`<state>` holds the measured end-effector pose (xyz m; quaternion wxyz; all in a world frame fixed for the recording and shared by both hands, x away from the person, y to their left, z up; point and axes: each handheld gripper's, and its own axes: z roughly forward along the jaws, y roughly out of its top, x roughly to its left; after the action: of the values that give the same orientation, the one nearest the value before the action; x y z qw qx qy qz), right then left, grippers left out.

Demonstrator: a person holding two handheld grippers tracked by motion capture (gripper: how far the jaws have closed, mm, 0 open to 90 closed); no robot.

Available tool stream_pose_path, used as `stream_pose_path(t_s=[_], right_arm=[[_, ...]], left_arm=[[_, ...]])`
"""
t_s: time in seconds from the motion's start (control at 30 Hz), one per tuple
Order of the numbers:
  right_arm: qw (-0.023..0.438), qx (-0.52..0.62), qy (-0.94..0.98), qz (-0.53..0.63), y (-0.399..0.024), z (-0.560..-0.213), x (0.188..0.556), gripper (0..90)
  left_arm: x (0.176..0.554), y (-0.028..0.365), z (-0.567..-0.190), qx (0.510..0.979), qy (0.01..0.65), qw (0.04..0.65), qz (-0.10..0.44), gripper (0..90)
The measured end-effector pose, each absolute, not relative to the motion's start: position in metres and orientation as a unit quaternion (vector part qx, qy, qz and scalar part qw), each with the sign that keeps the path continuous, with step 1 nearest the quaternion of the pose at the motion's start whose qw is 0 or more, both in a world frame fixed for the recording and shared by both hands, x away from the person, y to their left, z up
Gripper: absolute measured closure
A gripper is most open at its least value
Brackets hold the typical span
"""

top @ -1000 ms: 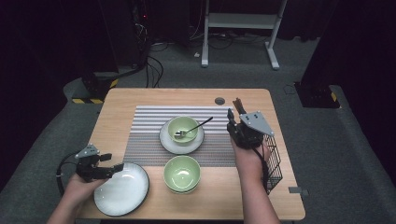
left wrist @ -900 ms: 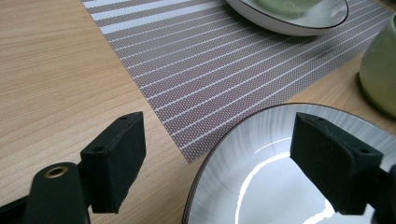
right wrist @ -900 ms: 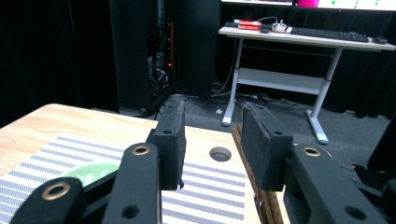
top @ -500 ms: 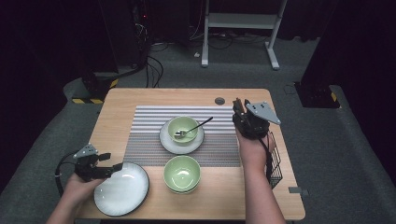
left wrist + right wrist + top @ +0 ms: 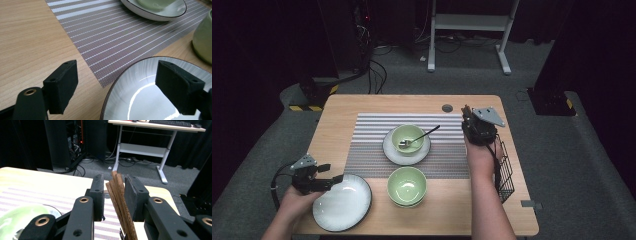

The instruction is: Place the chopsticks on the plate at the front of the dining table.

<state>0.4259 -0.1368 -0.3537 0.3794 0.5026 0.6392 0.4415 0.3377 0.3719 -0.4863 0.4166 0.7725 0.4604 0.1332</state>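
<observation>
Your right gripper [image 5: 113, 195] pinches wooden chopsticks [image 5: 120, 195] near the table's [image 5: 362, 107] right edge; your left gripper's [image 5: 115, 85] jaws spread over the plate's [image 5: 140, 100] rim.

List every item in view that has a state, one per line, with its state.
Left gripper: open, jaws straddling the plate rim.
Right gripper: shut on wooden chopsticks.
White plate: empty, on the table.
Far green bowl: on a saucer, holding a spoon.
Near green bowl: empty, upright.
Wire basket: at the table's right edge, contents unclear.
</observation>
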Motion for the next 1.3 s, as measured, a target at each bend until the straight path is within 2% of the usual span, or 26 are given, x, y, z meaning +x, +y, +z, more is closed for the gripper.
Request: stream_pose_path(t_s=[0.83,1.3], right_arm=[[0.382,0.523,0.641,0.412,-0.138,-0.368,0.443,75.0],[0.394,0.507,0.648,0.409,-0.136,-0.366,0.435,77.5]], left_arm=[[0.337,0.371,-0.486,0.774,0.456,0.42,0.131,18.7],[0.338,0.368,-0.487,0.775,0.454,0.419,0.13,18.6]])
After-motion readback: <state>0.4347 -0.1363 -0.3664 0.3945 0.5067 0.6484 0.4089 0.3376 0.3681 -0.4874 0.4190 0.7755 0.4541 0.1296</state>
